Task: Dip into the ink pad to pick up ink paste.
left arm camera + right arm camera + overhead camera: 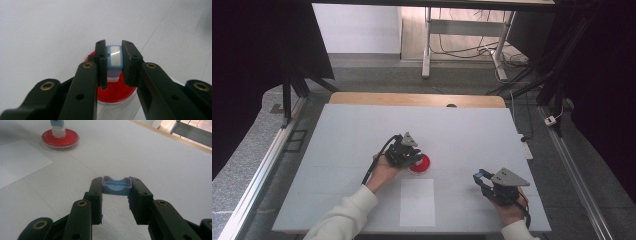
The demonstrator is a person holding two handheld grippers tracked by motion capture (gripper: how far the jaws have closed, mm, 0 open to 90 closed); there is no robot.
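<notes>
Stamp work at mid-surface: we pinched the pale blue stamp in the left gripper, its foot standing on the red ink pad. Our right gripper, nearer the surface's right edge, clamped the blue cap. We judged a straight, level lift best to avoid smearing toward the white sheet.

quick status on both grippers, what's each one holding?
Left gripper: shut on a light blue and white stamp block standing in the round red ink pad dish.
Right gripper: shut on a light blue plastic cap.
</notes>
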